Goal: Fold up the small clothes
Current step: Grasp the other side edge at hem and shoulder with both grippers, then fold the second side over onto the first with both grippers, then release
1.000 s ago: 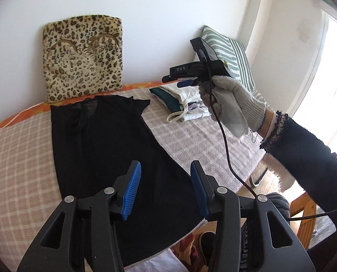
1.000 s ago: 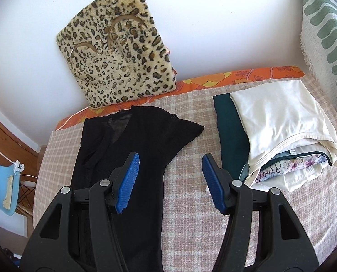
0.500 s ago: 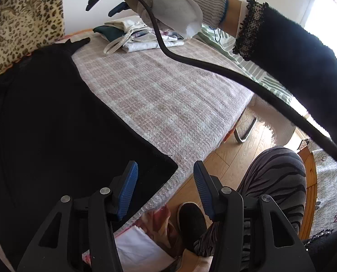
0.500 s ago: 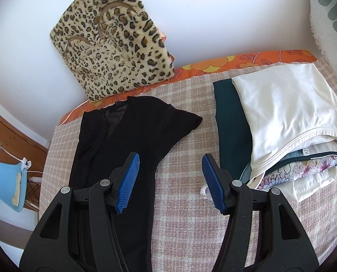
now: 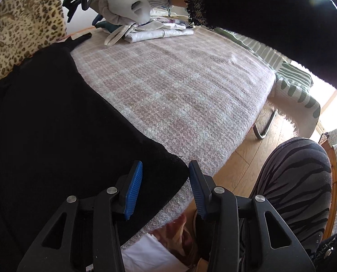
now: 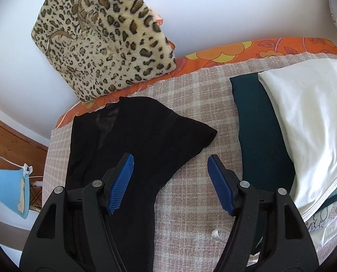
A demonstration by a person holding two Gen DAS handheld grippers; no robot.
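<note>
Your landmark is the pink-and-cream checked woven blanket (image 5: 191, 95) covering the bed, and everything sits on it. The largest thing there is the thin black short-sleeved top (image 6: 132, 140), spread flat and unfolded along the blanket's left part, its neckline toward the wall and one sleeve pointing at the blanket's middle. In the left wrist view its lower hem corner (image 5: 168, 165) reaches the blanket's near edge.

At the blanket's far right corner lies the pile of folded clothes (image 6: 304, 122): a dark green piece lowest, a cream one on top, flower-printed and white pieces showing between them. That looks like the finished share of the job; the black top is, I judge, the piece you have yet to fold. No basket, box or other container shows in either view, so the pile simply rests on the blanket.

Behind the blanket's far edge a furry leopard-print cushion (image 6: 104, 43) leans on the wall.

Your left gripper (image 5: 166, 190) hangs over the hem corner; its jaws have just been closing but stand apart, not pinching the cloth. Your right gripper (image 6: 170, 181) sits above the sleeve side; its jaws have just been opening and are spread wide, holding nothing.
</note>
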